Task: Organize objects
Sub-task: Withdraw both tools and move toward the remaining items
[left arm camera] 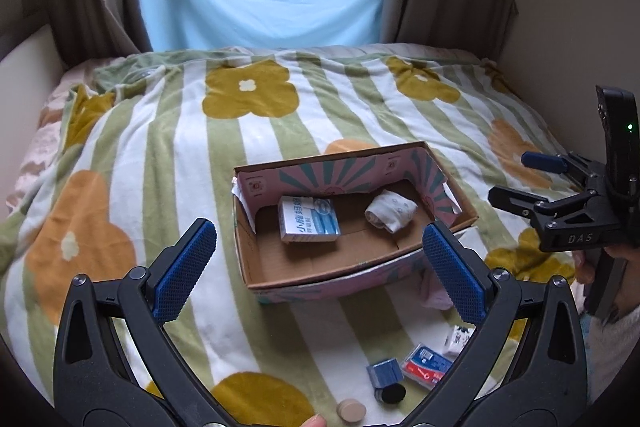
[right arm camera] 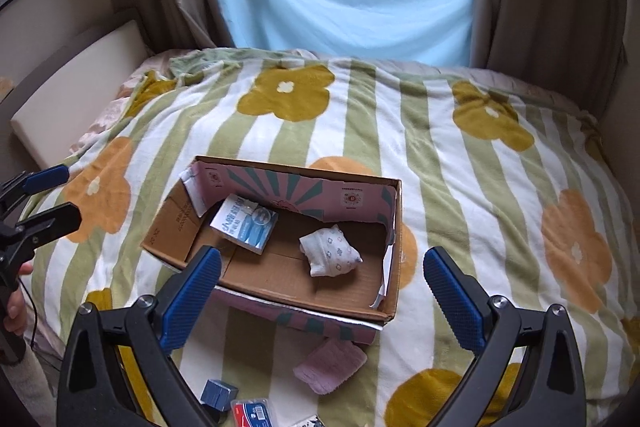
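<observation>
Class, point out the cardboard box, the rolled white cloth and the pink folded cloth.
cardboard box (right arm camera: 394,247): right wrist view, right wall.
rolled white cloth (right arm camera: 330,255): right wrist view, middle of roll.
pink folded cloth (right arm camera: 330,367): right wrist view, top face.

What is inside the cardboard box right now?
Inside the cardboard box: a blue-and-white carton and a rolled white patterned cloth. Anything beneath them is hidden.

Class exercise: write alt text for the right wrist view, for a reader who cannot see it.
An open cardboard box sits on a flower-patterned striped blanket, holding a blue-and-white packet and a rolled white cloth. The right tongs hang open before it; a pink cloth lies just outside.
</observation>
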Demonstrator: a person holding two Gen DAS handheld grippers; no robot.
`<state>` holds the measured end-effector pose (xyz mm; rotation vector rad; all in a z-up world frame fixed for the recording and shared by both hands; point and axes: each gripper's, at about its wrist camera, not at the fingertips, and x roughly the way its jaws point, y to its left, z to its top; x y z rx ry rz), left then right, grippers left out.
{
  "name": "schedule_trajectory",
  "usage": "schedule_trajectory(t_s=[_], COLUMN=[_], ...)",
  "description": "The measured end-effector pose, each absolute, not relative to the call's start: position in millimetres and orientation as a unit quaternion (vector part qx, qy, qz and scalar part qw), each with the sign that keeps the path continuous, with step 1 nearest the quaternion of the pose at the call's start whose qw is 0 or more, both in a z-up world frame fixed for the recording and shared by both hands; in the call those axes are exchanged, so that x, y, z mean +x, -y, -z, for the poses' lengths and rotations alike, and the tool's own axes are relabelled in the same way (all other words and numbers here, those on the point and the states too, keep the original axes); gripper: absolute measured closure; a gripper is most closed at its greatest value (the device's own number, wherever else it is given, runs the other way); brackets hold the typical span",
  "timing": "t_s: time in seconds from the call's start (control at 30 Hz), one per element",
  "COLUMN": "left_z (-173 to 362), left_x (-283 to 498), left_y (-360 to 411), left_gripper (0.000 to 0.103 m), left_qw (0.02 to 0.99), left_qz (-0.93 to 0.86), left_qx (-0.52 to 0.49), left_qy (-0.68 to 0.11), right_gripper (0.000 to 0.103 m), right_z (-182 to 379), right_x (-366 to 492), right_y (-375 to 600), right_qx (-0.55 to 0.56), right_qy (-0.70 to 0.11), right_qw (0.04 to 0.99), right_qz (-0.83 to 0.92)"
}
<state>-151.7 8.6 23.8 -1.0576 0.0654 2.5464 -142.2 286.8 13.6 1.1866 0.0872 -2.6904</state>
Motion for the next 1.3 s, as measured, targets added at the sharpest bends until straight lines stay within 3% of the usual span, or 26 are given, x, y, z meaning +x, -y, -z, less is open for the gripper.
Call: schedule_trajectory(t_s=[0.37,0.8,1.17,1.3], left_z=[-5.0,105.8,192.5,212.0], left_x=[-79.7,-18.2,0.9,3.0], left_y=[3.3,-7.5,-15.2,-10.7], left_gripper=[0.0,0.001,0.013,0.013], left_qw=[0.221,0.305,0.308,0.303], left_qz=[-0.918,-0.881,-0.855,-0.852], left_qx=[-0.326,-0.357,-0.413,-0.425], left_qy=[-0.042,-0.056,-0.061,-0.047], right_gripper=[0.002,0.002,0.002,0.002], right_z=[9.9,88.9,157.7,174.1], right_x=[-76.7,-30.5,-10.6,-9.8], right_y=[-297.6,-320.4,-316.1,-316.4], right_qx=[0.389,0.419,0.438,0.451], right_qy=[-0.115,-0.083,-0.103,-0.102], right_qw=[0.13,0.196,0.224,0.221], right_qz=[0.905,0.883,0.865,0.859])
